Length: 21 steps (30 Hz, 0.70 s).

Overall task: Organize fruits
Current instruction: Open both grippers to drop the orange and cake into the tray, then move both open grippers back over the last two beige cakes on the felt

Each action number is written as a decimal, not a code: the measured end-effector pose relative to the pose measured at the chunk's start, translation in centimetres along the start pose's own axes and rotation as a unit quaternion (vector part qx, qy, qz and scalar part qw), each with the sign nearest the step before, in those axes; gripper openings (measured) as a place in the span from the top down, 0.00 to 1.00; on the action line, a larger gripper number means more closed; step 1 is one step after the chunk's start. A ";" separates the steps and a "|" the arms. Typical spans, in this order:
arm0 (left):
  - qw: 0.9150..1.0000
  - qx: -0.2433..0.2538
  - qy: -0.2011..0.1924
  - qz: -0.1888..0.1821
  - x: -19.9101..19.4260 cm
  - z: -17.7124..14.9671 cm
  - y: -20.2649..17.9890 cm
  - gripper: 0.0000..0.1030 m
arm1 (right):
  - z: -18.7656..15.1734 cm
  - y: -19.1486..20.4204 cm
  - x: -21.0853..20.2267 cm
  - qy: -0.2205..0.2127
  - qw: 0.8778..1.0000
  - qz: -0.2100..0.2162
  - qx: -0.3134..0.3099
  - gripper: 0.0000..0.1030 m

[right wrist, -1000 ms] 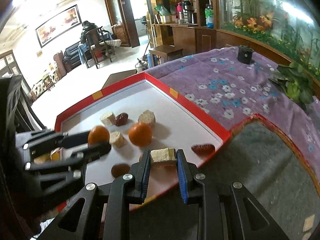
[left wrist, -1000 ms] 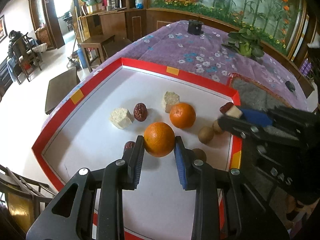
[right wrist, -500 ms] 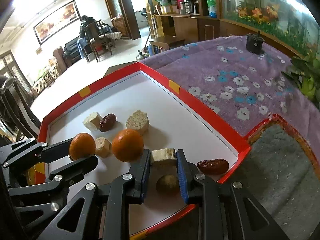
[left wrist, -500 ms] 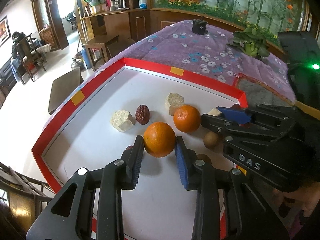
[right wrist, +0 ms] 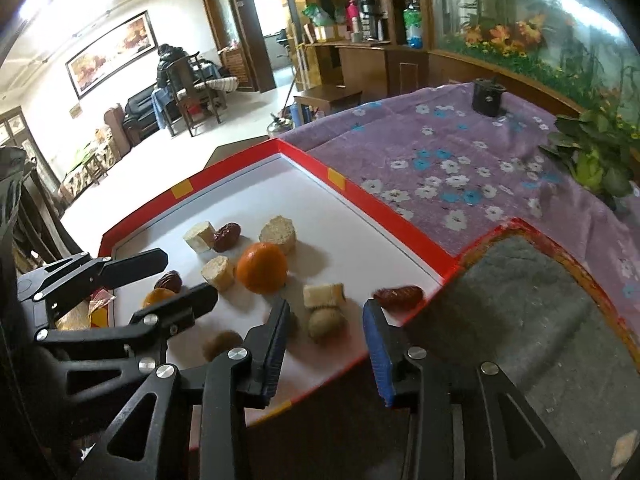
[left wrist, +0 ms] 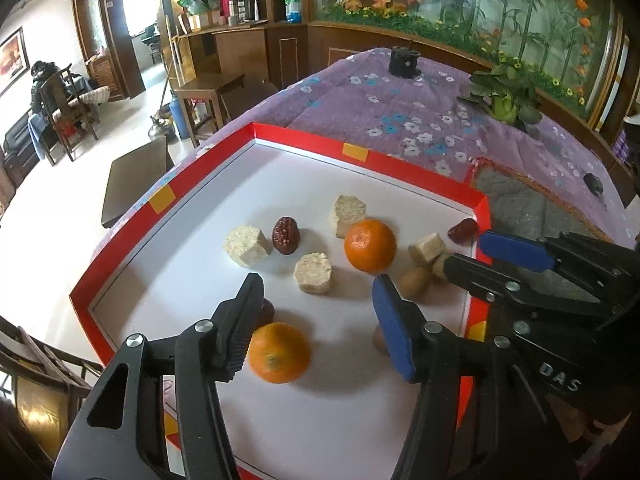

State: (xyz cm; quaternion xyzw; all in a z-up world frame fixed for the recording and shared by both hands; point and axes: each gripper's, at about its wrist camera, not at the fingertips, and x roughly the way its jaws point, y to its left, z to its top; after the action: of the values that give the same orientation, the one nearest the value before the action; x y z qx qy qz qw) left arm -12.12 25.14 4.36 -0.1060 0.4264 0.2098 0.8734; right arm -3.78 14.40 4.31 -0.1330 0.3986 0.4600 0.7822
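Now the red-rimmed tray (left wrist: 478, 200) holds everything; left tool (left wrist: 316, 320), jaws just spreading, stands apart with the orange (left wrist: 279, 353) loose between them, while right tool (right wrist: 325, 344), also parting, frames a free kiwi (right wrist: 326, 322).

Tray (left wrist: 362, 151): red rim, yellow tape patches, white floor. Tablecloth (left wrist: 400, 96): purple with white and blue flowers. Oranges (left wrist: 370, 245): orange. Dates (left wrist: 285, 235): dark red. Mat (right wrist: 532, 312): grey.
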 end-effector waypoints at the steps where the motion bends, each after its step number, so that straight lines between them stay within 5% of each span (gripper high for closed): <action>1: 1.000 0.002 -0.002 -0.001 -0.1 0.0 -0.3 0.44 | -0.2 -0.1 -0.4 -0.002 1.000 -0.002 0.002 0.63; 21: 0.996 0.068 -0.001 -0.064 -1.1 -0.3 -9.9 0.45 | -7.4 -6.9 -7.3 -0.013 0.995 -0.063 0.078 0.60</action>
State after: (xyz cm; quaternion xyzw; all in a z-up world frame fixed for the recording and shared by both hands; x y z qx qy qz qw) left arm -8.42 15.89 5.10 -0.0739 0.4314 0.1239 0.8905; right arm -3.67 1.97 3.90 -0.0900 0.4139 0.3790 0.8228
